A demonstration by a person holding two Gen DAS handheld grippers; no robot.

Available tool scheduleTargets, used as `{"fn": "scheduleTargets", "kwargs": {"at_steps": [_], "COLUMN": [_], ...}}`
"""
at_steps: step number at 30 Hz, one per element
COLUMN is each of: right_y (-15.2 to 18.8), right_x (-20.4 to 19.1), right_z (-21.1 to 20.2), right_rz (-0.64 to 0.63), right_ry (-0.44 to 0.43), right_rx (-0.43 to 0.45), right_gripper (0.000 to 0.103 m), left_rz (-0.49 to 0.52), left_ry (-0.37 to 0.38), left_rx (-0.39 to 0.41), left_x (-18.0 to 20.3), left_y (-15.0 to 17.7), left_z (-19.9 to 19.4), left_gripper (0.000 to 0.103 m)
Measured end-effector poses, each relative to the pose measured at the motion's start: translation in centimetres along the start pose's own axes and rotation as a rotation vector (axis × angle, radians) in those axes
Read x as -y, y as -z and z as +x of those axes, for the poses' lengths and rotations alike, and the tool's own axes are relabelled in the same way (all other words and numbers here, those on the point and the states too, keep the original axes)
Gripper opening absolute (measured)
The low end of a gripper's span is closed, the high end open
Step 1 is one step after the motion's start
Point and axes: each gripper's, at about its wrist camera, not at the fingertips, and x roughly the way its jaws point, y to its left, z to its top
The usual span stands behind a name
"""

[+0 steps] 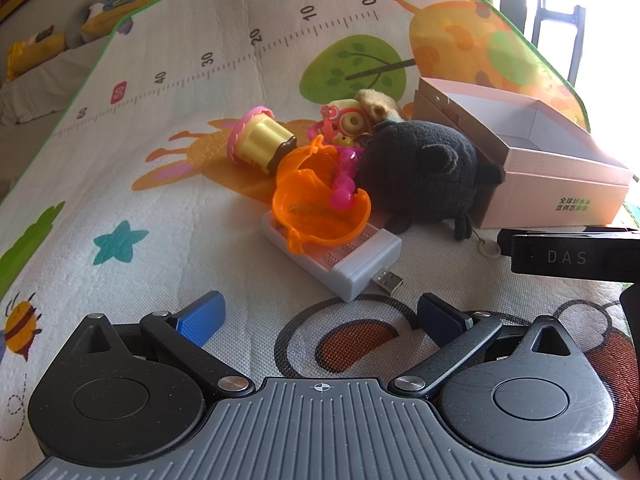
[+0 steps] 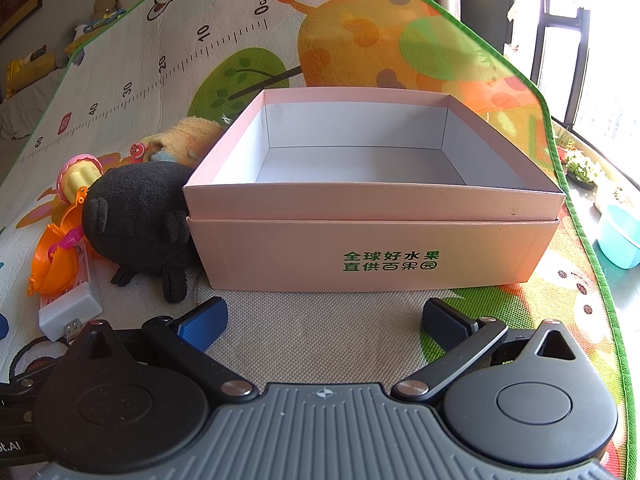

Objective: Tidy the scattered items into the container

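Both grippers spread wide, left (image 1: 320, 316) nr charger (image 1: 340, 258), right (image 2: 324, 316) facing box (image 2: 372, 252), plush (image 2: 136, 216) touching box.

My left gripper (image 1: 320, 314) hangs low over the play mat (image 1: 168, 184), its blue-padded fingers (image 1: 202, 318) spread wide with nothing between them; the black linkage arms splay outward from the ribbed grey body. My right gripper (image 2: 322, 320) sits just as low over the mat, jaws likewise parted and holding nothing; in the left wrist view part of it shows at the right edge, close beside my left.
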Motion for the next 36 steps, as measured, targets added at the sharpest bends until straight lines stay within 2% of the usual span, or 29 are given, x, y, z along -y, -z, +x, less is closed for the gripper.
{"fn": "scheduleTargets", "kwargs": {"at_steps": [22, 26, 29, 33, 36], "right_y": [0.2, 0.0, -0.3, 0.2, 0.1], "right_x": [-0.2, 0.2, 1.1, 0.4, 1.0], "right_z": [0.3, 0.4, 0.1, -0.8, -1.0], "right_rz": [-0.007, -0.052, -0.05, -0.066, -0.097], "right_ry": [0.002, -0.057, -0.093, -0.072, -0.111], "right_rx": [0.0, -0.001, -0.042, -0.106, -0.14], "right_gripper": [0.103, 0.103, 0.103, 0.103, 0.103], "left_rz": [-0.005, -0.007, -0.006, -0.008, -0.008], "left_ry": [-0.004, -0.004, -0.005, -0.005, -0.002], "left_rx": [0.003, 0.003, 0.003, 0.003, 0.003], "left_x": [0.3, 0.3, 0.3, 0.3, 0.3], "left_y": [0.0, 0.0, 0.0, 0.0, 0.1], "left_z": [0.1, 0.1, 0.1, 0.1, 0.1], "left_gripper": [0.103, 0.103, 0.103, 0.103, 0.103]}}
